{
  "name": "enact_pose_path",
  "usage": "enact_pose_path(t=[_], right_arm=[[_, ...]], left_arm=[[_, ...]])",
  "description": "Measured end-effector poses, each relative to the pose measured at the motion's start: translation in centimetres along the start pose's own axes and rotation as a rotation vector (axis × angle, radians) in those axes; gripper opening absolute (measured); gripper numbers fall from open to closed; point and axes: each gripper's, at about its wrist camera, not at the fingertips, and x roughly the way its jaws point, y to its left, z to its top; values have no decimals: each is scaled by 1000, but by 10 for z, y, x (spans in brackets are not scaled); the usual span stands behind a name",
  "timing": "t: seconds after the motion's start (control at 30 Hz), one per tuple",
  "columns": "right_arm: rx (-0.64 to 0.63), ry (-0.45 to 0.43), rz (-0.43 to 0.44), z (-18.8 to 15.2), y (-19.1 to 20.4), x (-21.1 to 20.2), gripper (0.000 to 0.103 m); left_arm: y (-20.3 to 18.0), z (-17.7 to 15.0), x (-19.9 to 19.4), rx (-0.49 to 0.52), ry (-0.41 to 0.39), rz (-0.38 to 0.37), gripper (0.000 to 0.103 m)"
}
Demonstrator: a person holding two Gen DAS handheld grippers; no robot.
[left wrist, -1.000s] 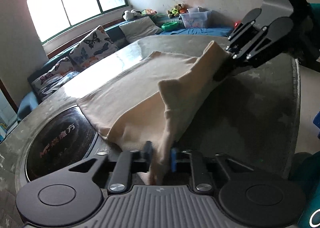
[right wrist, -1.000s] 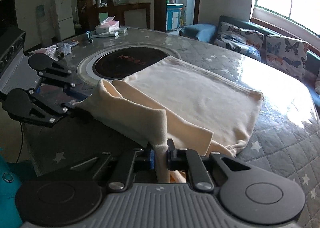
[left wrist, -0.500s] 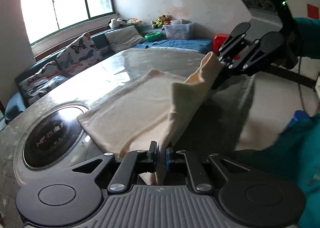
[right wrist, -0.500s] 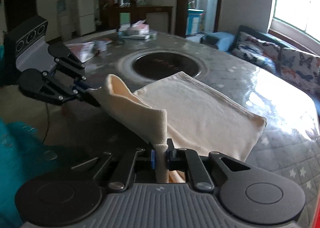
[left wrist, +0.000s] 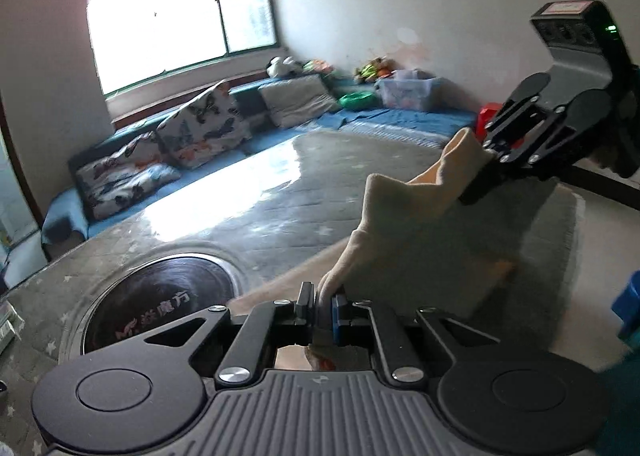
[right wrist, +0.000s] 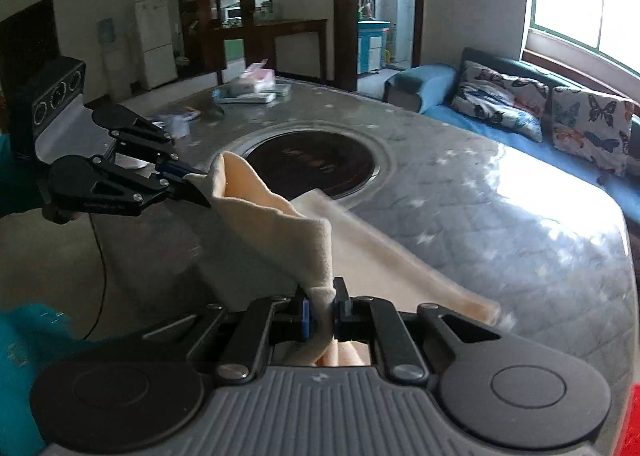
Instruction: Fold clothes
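A cream cloth garment (left wrist: 416, 223) hangs stretched between my two grippers, lifted above the near edge of the grey quilted table (left wrist: 256, 215). My left gripper (left wrist: 322, 306) is shut on one corner of it. My right gripper (right wrist: 322, 310) is shut on the other corner. In the right wrist view the garment (right wrist: 280, 232) sags between the grippers and its far part trails on the table (right wrist: 500, 223). The right gripper shows in the left wrist view (left wrist: 476, 185), the left gripper in the right wrist view (right wrist: 196, 185).
A round black hotplate (right wrist: 316, 165) is set into the table centre, also in the left wrist view (left wrist: 160, 304). A tissue box and papers (right wrist: 252, 85) lie at the far side. A blue sofa with butterfly cushions (right wrist: 560, 119) runs along the window wall.
Both grippers have pulled back and lifted the garment's near edge. Most of the cloth has slid off the table's middle toward the near edge.
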Motion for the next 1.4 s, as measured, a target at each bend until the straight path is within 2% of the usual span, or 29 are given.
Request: enact_pose_path(t=[0.13,0.27,0.33,0.37,0.5,0.53,0.6,0.7,0.77,0.87,0.97,1.1,1.27,1.4], right_arm=[[37,34,-26,14,-31,36,9],[121,45,-56,12,-59,73,10],[184,43,-68,5,-69,90,16],[216,48,-75,1,-74,97,19],[317,20,-150,-15,-89,105,21],[344,-1,-162,-18,-92,102,26],[371,-32,-209,-22,-92,95,35],[353,-67,-336,-25,-83,82,35],[362,-96,-385,-27,-78,73,35],[347,-120,-355,-25,-68,70,33],[325,-101,-298,-21,-61,82,24],[333,-76,-264,-15,-60,104,24],[333,-58,-261,-13,-57,130,24],[334,-48,-275,-17,-55,141,24]], left_arm=[[17,5,47,-57,53,36,9],[33,1,87,-133,117,73,11],[38,-3,101,-152,142,94,13],[39,-6,105,-157,145,93,14],[42,-9,105,-185,138,129,31],[44,-9,104,-196,136,137,37],[47,-8,101,-214,131,170,44],[52,-5,95,-260,116,209,44],[53,-3,88,-291,99,213,44],[42,4,81,-280,75,193,44],[33,11,84,-268,71,153,42],[25,16,95,-272,83,113,39],[30,15,116,-319,112,98,39],[35,9,127,-352,139,130,40]])
